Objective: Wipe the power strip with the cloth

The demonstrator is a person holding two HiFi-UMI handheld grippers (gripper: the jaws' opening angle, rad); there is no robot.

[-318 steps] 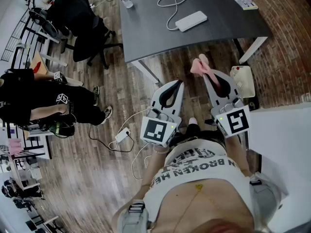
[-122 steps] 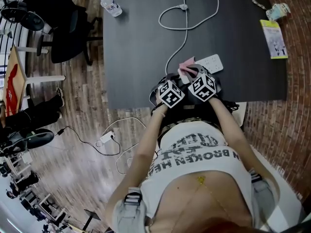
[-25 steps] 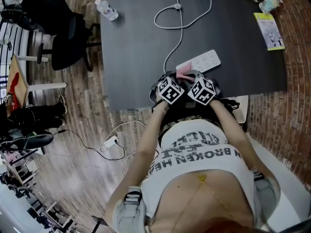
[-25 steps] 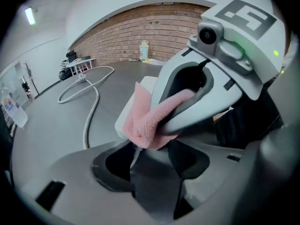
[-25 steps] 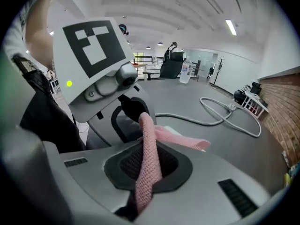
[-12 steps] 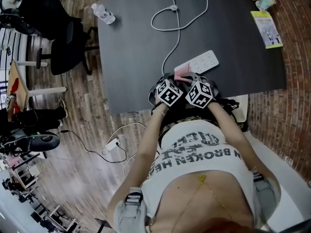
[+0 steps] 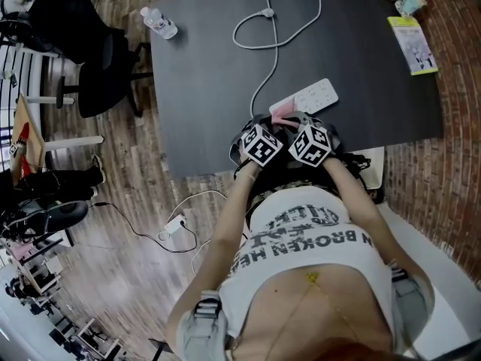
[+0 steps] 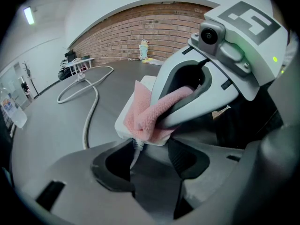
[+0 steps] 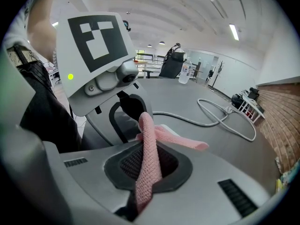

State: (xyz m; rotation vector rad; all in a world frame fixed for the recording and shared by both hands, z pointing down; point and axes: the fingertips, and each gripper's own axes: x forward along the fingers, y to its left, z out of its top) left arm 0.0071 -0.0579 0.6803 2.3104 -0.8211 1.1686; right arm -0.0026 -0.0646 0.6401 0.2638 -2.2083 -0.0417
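Note:
A white power strip point(image 7: 310, 96) lies on the dark table point(image 7: 203, 89), and its grey cable point(image 7: 259, 28) loops away toward the far edge. My right gripper point(image 7: 295, 119) is shut on a pink cloth point(image 7: 279, 111), which rests on the strip's near end point(image 8: 119, 124). In the right gripper view the cloth point(image 9: 149, 149) runs up between the jaws of that gripper point(image 9: 147, 172). My left gripper point(image 8: 145, 165) stands open just before the strip's cord end, with the cord stub between its jaws. In the head view the left gripper point(image 7: 272, 124) sits close beside the right one.
A water bottle point(image 7: 158, 22) lies at the table's far left corner. A yellow leaflet point(image 7: 412, 43) and a small cup point(image 7: 412, 0) are at the far right. An office chair point(image 7: 98, 59) stands left of the table. A second strip point(image 7: 171, 222) lies on the wooden floor.
Since the oldest frame both grippers have come from over the floor to the strip at the table's near edge. Over the last second they have barely shifted.

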